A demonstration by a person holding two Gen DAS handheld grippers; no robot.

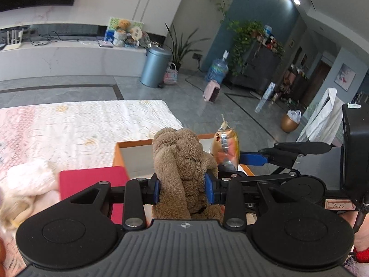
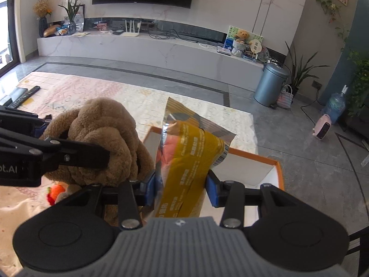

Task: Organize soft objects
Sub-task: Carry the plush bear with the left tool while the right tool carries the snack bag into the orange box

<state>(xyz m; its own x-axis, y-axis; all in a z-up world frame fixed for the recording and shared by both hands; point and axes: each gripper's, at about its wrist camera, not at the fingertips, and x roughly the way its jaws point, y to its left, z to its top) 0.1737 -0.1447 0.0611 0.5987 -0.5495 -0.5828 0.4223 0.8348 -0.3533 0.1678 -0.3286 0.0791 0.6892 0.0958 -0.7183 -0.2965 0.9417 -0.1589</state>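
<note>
My left gripper [image 1: 184,188] is shut on a brown plush toy [image 1: 182,161], whose fuzzy body bulges up between the blue pads. The same plush toy [image 2: 103,138] shows at the left of the right wrist view, with the left gripper's black arm across it. My right gripper [image 2: 181,189] is shut on a yellow snack bag [image 2: 186,159], crinkled and tilted up to the left. In the left wrist view the snack bag [image 1: 226,150] stands just right of the plush. Both hang over an open orange-rimmed box [image 2: 278,170] with a white inside; the box [image 1: 133,154] lies right below.
A pale patterned rug [image 1: 80,124] covers the floor under the box. A red flat thing [image 1: 92,182] and white fluffy fabric [image 1: 27,182] lie left of the box. A small orange-red toy [image 2: 55,190] lies below the plush. A remote [image 2: 25,97] rests far left on the rug.
</note>
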